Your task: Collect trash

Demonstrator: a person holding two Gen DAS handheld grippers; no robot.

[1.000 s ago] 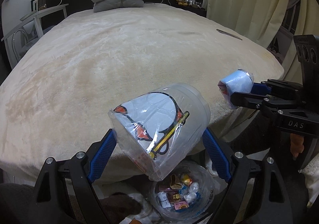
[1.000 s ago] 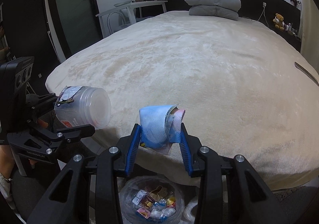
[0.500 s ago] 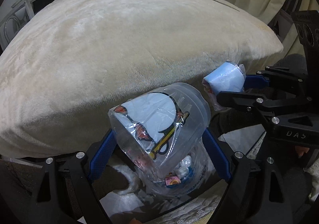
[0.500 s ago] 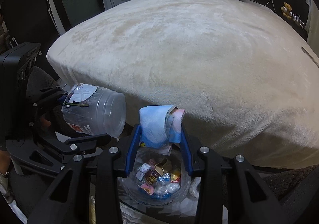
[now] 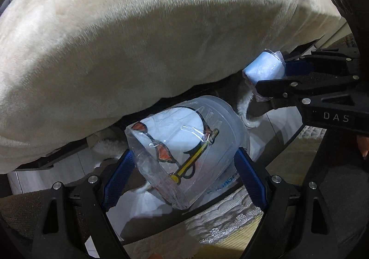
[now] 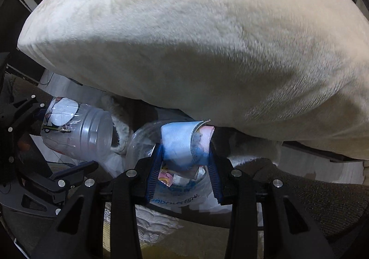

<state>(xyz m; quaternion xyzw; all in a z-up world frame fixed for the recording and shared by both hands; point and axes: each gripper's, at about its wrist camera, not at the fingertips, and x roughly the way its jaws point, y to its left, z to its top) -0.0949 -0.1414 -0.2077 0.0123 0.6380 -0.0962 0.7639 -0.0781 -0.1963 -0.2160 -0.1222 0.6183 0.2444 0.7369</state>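
Note:
My left gripper (image 5: 184,166) is shut on a clear plastic cup (image 5: 186,146) with a printed label, held on its side; it also shows in the right wrist view (image 6: 78,132). My right gripper (image 6: 184,162) is shut on a crumpled blue wrapper (image 6: 182,143), which also shows in the left wrist view (image 5: 265,70). Both are held low at the bed's foot, over a clear trash bag (image 6: 177,187) with several wrappers inside. The cup hides most of the bag in the left wrist view.
The cream blanket-covered bed (image 6: 196,40) fills the upper half of both views and overhangs the floor. A white fluffy rug (image 5: 246,107) and a lace-edged mat (image 5: 219,224) lie on the floor beside the bag.
Both grippers have dropped from above the bed's surface to below its edge, tilting down toward the trash bag. Each keeps its hold on its item.

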